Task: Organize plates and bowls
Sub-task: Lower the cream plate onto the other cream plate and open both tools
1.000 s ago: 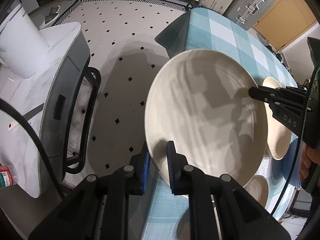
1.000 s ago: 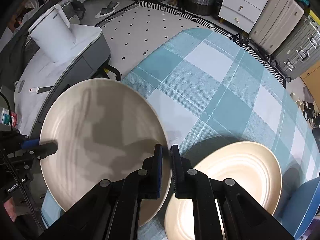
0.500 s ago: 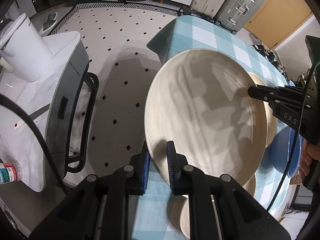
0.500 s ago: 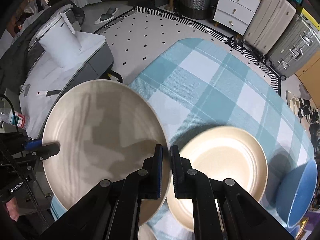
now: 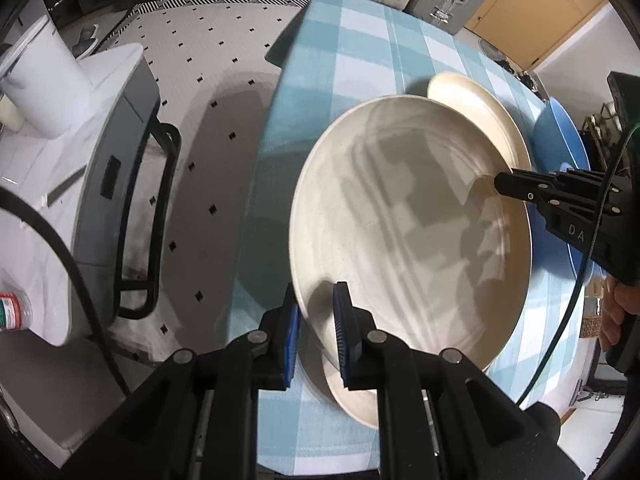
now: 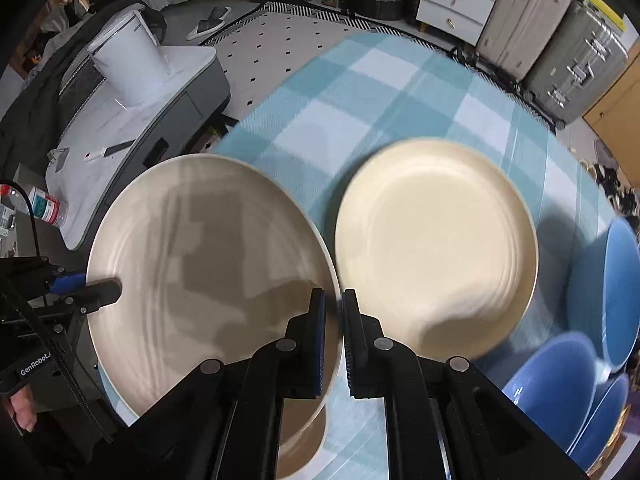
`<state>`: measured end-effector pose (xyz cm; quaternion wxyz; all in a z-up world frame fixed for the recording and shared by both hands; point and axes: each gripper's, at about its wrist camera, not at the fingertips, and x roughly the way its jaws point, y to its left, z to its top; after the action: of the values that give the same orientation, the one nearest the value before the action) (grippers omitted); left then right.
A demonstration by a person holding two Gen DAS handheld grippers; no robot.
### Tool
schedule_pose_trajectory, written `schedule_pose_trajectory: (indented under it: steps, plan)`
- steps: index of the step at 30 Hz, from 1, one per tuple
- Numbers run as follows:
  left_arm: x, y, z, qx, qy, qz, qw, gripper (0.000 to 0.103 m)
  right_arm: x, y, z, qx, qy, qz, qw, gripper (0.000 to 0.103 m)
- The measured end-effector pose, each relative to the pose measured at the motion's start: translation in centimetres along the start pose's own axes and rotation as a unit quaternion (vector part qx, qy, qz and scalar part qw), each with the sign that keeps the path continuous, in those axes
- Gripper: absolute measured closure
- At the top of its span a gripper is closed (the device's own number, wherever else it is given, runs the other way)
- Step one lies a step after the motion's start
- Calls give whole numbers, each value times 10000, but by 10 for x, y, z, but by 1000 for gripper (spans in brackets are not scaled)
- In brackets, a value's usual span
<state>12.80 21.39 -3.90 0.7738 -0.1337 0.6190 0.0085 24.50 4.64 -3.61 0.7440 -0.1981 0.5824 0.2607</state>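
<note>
While both grippers point steeply down over the checked tablecloth [image 5: 360,60], they share one load: the large cream plate [image 5: 408,232], carried above the table. Seen from the left wrist, the left gripper [image 5: 316,320] is clenched on the plate's rim at about 7 o'clock, one blue pad under the edge and the other on the inner face, and the right gripper [image 5: 500,184] comes in from 3 o'clock, its black tip pinched over the opposite rim. From the right wrist, the right gripper [image 6: 334,328] grasps the rim at the plate's 4 o'clock, with the left gripper's tip reaching in from 9 o'clock. On the cloth below, a second cream plate [image 6: 436,244] lies flat just beside the carried one, toward 3 o'clock in that view. Blue bowls [image 6: 560,376] and a blue plate [image 6: 622,292] sit at 4 o'clock near the table's edge. Another cream dish [image 5: 352,396] shows partly beneath the carried plate at 6 o'clock. A white bucket [image 6: 126,68] stands on a side cabinet at 10 o'clock.
</note>
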Motion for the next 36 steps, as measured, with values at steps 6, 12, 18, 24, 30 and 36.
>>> schedule_pose_trajectory:
  steps: [6, 12, 18, 24, 30, 36]
  plan:
    - [12, -8, -29, 67, 86, 170, 9998, 90, 9, 5, -32, 79, 37, 42, 10000, 96]
    - [25, -7, -45, 101, 215, 268, 9994, 90, 17, 13, -53, 47, 32, -2, 10000, 96]
    - [29, -11, -52, 137, 269, 246, 9992, 90, 20, 12, -65, 43, 29, -80, 10000, 96]
    - [33, -15, -56, 181, 302, 276, 9990, 89, 19, 15, -75, -88, 24, -214, 9997, 96]
    - [38, -18, -58, 243, 346, 392, 9983, 89, 22, 17, -81, -189, -4, -364, 9992, 96]
    - [44, -19, -63, 347, 484, 452, 9972, 86, 27, 17, -84, -145, 56, -453, 9989, 95]
